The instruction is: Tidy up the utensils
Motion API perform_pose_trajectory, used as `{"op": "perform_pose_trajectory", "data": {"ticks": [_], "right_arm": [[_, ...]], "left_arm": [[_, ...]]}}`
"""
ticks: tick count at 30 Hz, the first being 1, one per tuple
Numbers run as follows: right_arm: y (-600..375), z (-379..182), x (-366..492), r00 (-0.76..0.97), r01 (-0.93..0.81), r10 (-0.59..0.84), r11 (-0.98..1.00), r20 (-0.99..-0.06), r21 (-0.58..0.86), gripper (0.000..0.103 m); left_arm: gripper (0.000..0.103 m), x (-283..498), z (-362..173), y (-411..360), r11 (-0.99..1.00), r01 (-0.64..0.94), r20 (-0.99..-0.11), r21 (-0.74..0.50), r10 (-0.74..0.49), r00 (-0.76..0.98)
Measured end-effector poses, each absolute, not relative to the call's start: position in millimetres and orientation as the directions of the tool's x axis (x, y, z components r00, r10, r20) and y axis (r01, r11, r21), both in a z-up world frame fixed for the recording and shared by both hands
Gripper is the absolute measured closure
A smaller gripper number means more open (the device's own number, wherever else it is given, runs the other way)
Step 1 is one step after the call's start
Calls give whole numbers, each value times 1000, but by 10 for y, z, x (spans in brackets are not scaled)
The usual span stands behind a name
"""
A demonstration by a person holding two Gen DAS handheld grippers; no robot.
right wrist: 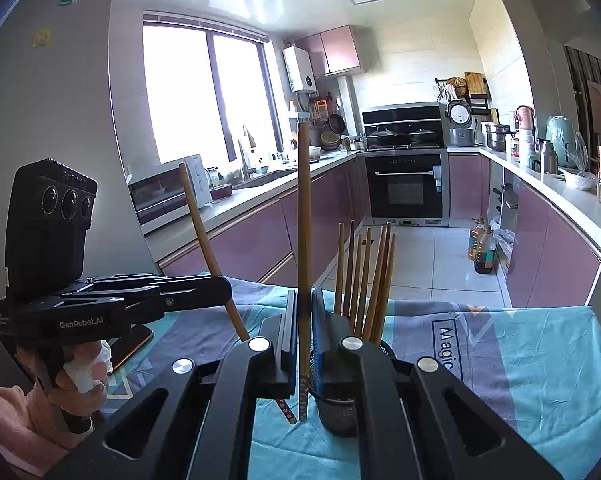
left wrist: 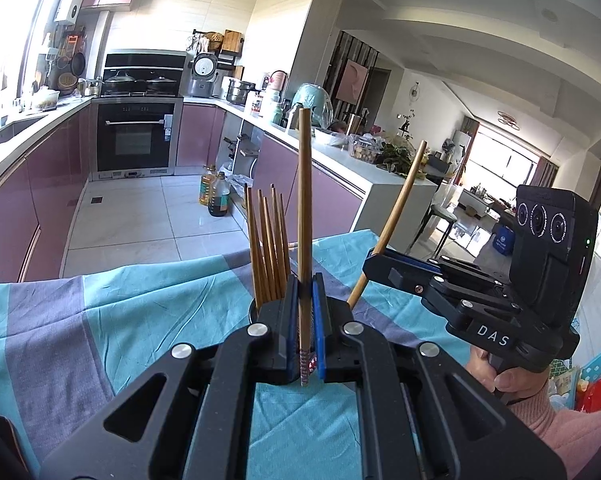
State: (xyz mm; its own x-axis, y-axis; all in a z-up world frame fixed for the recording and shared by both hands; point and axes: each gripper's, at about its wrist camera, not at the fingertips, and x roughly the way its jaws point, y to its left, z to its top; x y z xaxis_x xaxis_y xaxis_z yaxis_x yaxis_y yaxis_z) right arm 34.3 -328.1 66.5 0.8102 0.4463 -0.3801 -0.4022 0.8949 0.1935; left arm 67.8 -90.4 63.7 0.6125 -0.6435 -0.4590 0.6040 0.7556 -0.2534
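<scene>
Left gripper (left wrist: 305, 308): jaws closed on one upright chopstick (left wrist: 304, 208).
Right gripper (right wrist: 304, 320): jaws closed on a second chopstick (right wrist: 303, 216).
Holder (right wrist: 336, 412): on the tablecloth (right wrist: 520, 360), holding the other chopsticks (right wrist: 364, 280).

The left wrist camera sat just behind its closed fingers, facing across the teal cloth (left wrist: 148, 320) toward the oven (left wrist: 134, 140). The right wrist camera looked the same way from close beside it. Both shared the chopstick holder (right wrist: 336, 412), the cloth and the kitchen.
</scene>
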Motion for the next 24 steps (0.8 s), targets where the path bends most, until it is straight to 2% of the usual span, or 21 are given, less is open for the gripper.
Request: {"op": "perform_pose_trajectory", "data": {"ticks": [24], "right_arm": [[-3339, 768, 423, 827, -396, 432, 902, -361, 173, 97]], "left_arm": [[95, 677, 704, -926, 758, 610, -439, -231, -640, 630]]}}
